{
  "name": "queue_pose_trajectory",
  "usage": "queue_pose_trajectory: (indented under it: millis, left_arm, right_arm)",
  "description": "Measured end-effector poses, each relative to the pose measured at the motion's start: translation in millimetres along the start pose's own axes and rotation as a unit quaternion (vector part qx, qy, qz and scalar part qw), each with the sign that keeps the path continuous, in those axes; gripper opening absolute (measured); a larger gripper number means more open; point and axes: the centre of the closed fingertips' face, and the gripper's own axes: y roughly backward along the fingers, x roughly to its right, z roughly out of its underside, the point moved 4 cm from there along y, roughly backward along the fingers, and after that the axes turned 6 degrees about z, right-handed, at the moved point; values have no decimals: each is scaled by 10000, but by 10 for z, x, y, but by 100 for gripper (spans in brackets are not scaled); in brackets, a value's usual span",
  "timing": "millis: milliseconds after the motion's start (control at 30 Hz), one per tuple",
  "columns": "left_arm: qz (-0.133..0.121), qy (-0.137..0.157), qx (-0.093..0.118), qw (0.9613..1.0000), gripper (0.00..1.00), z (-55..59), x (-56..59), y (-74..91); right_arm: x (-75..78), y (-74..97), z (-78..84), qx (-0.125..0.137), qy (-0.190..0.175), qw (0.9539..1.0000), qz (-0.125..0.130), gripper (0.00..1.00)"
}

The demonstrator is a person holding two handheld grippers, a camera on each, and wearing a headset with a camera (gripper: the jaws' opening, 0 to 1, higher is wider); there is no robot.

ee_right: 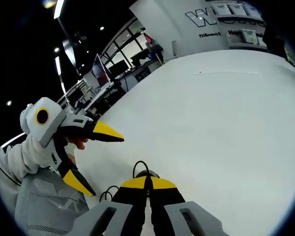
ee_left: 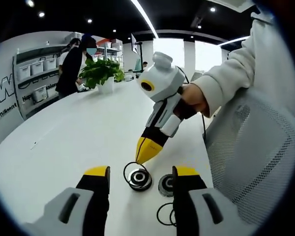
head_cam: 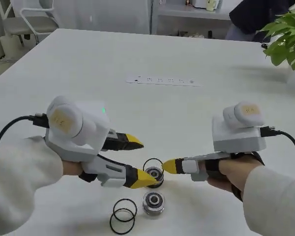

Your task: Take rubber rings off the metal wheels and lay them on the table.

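Observation:
Two metal wheels lie near the table's front edge: one [head_cam: 154,177] [ee_left: 139,180] between the grippers, the other [head_cam: 153,202] [ee_left: 165,185] closer to me. A black rubber ring [head_cam: 152,162] [ee_left: 129,168] [ee_right: 139,166] stands half lifted off the first wheel. My right gripper [head_cam: 167,166] [ee_right: 148,184] is shut, its yellow tip pinching that ring's edge. My left gripper [head_cam: 139,161] [ee_left: 141,173] is open, its jaws straddling the first wheel without touching it. Two loose rings [head_cam: 123,215] [ee_left: 165,214] lie flat on the table, overlapping, left of the nearer wheel.
A white power strip [head_cam: 163,80] lies at the middle of the white table [head_cam: 88,69]. A potted plant [head_cam: 288,39] [ee_left: 101,73] stands at the far right edge. Chairs and shelves stand beyond the table, and a person [ee_left: 71,66] is by the shelves.

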Motion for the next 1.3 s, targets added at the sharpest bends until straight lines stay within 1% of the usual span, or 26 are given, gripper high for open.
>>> queue_pose_trajectory:
  millis: [67, 133, 167, 233, 333, 367, 500, 567, 667, 700, 733, 800, 933, 1067, 1133, 1233, 1300]
  left_arm:
    - [17, 48, 140, 9999, 53, -89, 14, 95]
    - [36, 71, 158, 9998, 54, -140, 35, 174]
    - [42, 85, 152, 9998, 56, -175, 61, 235]
    - [-15, 3, 262, 9997, 60, -248, 94, 341]
    - [-60, 2, 279, 9996, 62, -287, 118, 454]
    - [-121, -32, 256, 9996, 62, -292, 122, 507]
    - [-322, -115, 101, 9994, 64, -263, 133, 682]
    - [-383, -116, 106, 9991, 65, -263, 145, 758]
    - [-514, -100, 116, 9986, 66, -262, 185, 915]
    - [-528, -102, 113, 9985, 66, -262, 192, 932]
    - [-592, -127, 94, 9981, 67, -257, 220, 1009]
    - [-677, -143, 70, 9976, 68, -248, 255, 1102]
    - [-814, -150, 47, 9966, 72, -214, 338, 1241]
    - [-913, -111, 19, 9958, 74, -135, 447, 1349]
    - [-938, -74, 22, 9956, 75, -93, 476, 1375]
    - [-943, 85, 31, 9955, 77, 15, 550, 1402]
    - [-994, 163, 24, 9949, 78, 81, 573, 1409]
  right_arm:
    - [-3, 4, -9, 19, -3, 10000, -4, 0]
    - [-2, 7, -16, 28, 4, 10000, -5, 0]
    - [-8, 12, -20, 41, 1, 10000, -8, 0]
    - [-5, 18, -35, 85, -21, 10000, -31, 0]
    - [-15, 32, -66, 141, -67, 9999, -72, 0]
    - [-22, 39, -78, 161, -73, 9998, -82, 0]
    - [-67, 73, -123, 247, -74, 9996, -137, 0]
    - [-82, 88, -141, 285, -67, 9995, -149, 0]
    - [-92, 107, -172, 348, -47, 9993, -163, 0]
    - [-96, 108, -176, 355, -45, 9992, -165, 0]
    - [-111, 121, -188, 375, -31, 9991, -172, 0]
    - [-146, 143, -210, 407, 42, 9990, -181, 0]
    - [-201, 157, -228, 430, 124, 9988, -220, 0]
    - [-256, 170, -231, 418, 242, 9986, -234, 0]
    - [-277, 177, -235, 425, 259, 9984, -255, 0]
    - [-302, 189, -250, 449, 268, 9982, -279, 0]
    - [-321, 196, -260, 465, 272, 9981, -291, 0]
